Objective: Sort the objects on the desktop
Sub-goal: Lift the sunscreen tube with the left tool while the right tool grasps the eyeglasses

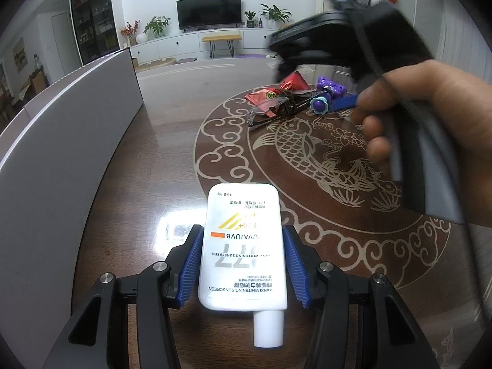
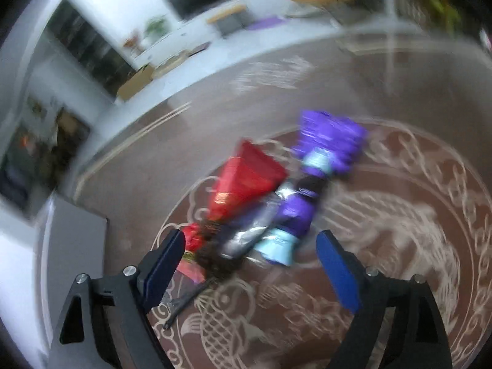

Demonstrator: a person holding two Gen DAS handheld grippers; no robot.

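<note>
My left gripper [image 1: 243, 264] is shut on a white sunscreen bottle [image 1: 243, 246], cap toward the camera, held just above the brown table [image 1: 172, 160]. A pile lies at the table's far side: clear glasses [image 1: 276, 109], red packets [image 1: 292, 84] and a purple flower toy [image 1: 326, 95]. My right gripper [image 2: 249, 264] is open and empty, hovering just in front of the same pile, where the red packet [image 2: 246, 178] and purple toy [image 2: 319, 156] show blurred. The right gripper and the hand holding it [image 1: 399, 113] also show in the left wrist view.
A grey box wall [image 1: 61, 153] runs along the table's left side and also shows in the right wrist view [image 2: 73, 246]. The table bears a pale fish and cloud pattern [image 1: 307, 153]. A living room with a TV lies beyond.
</note>
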